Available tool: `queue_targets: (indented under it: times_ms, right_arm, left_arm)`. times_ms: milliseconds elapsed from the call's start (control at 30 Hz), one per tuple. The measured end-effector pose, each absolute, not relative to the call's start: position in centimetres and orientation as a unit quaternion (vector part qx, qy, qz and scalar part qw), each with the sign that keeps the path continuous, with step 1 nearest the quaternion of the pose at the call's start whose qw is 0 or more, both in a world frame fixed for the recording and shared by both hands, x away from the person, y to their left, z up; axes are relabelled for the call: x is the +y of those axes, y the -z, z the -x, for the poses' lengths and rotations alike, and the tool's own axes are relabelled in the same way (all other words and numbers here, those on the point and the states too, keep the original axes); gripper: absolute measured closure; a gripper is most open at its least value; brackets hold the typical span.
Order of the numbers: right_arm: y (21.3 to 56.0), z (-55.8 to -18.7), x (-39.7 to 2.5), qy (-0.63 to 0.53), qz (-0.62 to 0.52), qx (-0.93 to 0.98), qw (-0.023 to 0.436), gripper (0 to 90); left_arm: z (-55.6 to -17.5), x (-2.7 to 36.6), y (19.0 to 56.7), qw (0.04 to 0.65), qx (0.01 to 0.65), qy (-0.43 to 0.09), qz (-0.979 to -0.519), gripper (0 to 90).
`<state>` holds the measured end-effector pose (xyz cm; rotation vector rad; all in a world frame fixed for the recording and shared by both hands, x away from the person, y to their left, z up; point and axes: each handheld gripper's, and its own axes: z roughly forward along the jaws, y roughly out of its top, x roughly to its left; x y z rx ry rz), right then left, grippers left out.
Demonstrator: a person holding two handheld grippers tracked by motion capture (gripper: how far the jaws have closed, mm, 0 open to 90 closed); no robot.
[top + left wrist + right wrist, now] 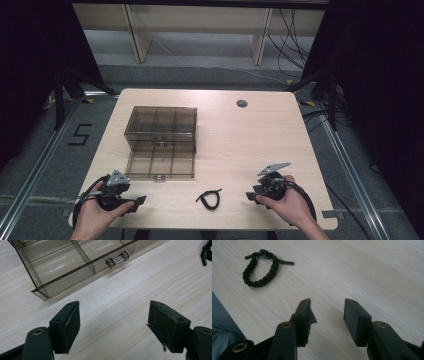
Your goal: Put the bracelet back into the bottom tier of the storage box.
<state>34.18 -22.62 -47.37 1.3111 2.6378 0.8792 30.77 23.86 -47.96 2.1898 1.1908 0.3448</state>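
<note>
Both claws gaping, empty: left claw (pixel 113 325), right claw (pixel 327 317) (bracelet (pixel 260 268) between, untouched).

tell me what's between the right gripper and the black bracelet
Nothing: bare wood separates the right gripper from the braided black bracelet. The right gripper view shows it best, with bare table running from its open jaws to the bracelet.

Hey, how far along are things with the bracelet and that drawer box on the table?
Done: the lower drawer of the smoky plastic box stands pulled out, its compartments bare. In hand: nothing; the left tool and right tool are both open over bare wood. Left, probably: the black braided bracelet lies on the table between them, ungrasped, with the drawer to shut after.
</note>
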Motion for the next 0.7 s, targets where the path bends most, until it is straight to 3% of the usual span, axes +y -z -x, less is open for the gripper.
queue_targets:
  times_ms: [400, 700]
  right_arm:
    - [46.5, -34.0, -20.5, -0.271, -0.437, 0.858, 0.011, 61.7]
    - [45.9, -34.5, -19.1, -0.262, -0.412, 0.872, 0.022, 63.9]
  left_arm:
    - [-31.0, 23.8, 48.1, 0.31, 0.45, -0.125, -0.828, 25.9]
    - [-31.0, 23.8, 48.1, 0.313, 0.445, -0.127, -0.829, 25.5]
